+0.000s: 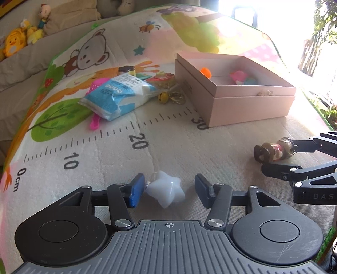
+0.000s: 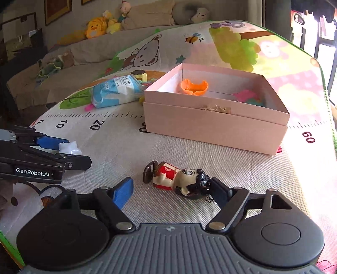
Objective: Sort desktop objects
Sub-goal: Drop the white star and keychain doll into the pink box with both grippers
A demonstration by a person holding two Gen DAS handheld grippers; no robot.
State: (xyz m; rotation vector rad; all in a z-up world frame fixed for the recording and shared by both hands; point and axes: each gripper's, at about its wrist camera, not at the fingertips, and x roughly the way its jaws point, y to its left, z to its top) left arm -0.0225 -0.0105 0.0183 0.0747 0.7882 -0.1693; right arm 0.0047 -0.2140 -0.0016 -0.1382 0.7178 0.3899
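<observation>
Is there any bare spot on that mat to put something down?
Yes: the grey strip between the pink box and the figurine, and the stretch from the white star up to the ruler marks. It is crowded left of the box, around the blue packet.

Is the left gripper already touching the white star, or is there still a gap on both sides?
Touching on one side. The left wrist view shows the left gripper open around the white star: its left pad meets the star's edge, while mat shows between the star and the right pad.

Yellow plush toys (image 2: 99, 26) line the grey sofa (image 2: 88, 50) behind the cartoon play mat (image 2: 242, 181); framed pictures (image 2: 56, 9) hang on the wall above.
</observation>
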